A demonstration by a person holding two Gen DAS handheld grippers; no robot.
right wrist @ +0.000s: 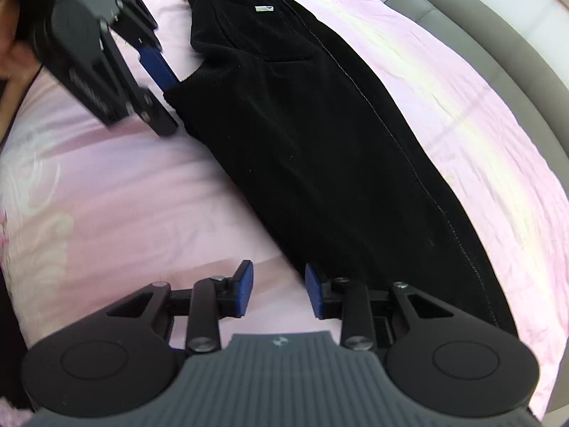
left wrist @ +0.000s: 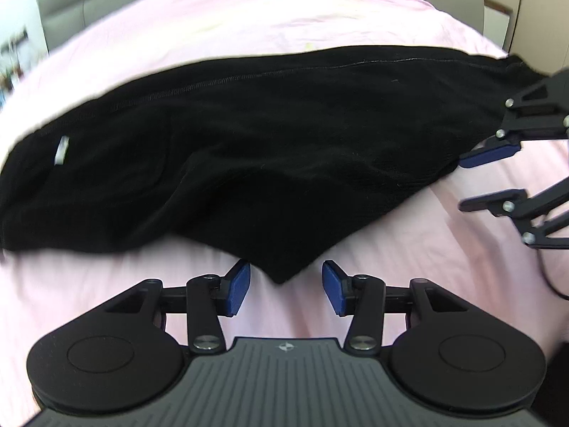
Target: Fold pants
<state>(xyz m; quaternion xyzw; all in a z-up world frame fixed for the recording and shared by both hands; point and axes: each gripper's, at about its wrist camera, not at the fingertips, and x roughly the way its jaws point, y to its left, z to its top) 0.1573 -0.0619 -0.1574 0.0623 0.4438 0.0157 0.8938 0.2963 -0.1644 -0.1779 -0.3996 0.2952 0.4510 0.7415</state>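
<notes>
Black pants [left wrist: 266, 135] lie folded lengthwise across the pink bed sheet [left wrist: 249, 17], with a small white label [left wrist: 62, 149] near one end. My left gripper [left wrist: 286, 286] is open. A pointed corner of the pants lies between its blue pads [left wrist: 240, 284] without being pinched. In the right wrist view the pants [right wrist: 302, 124] run away from me, and the left gripper [right wrist: 174, 105] straddles their near-left corner. My right gripper [right wrist: 279, 291] is open over bare sheet, its right pad [right wrist: 313, 290] against the pants' edge. The left wrist view shows the right gripper [left wrist: 476, 181] at the pants' right end.
A grey padded bed frame [right wrist: 480, 71] curves along the far side of the bed. A person's hand [right wrist: 10, 53] holds the left gripper's body at the top left. A black cable [left wrist: 547, 277] trails over the sheet at the right. Pink sheet [right wrist: 106, 195] spreads left of the pants.
</notes>
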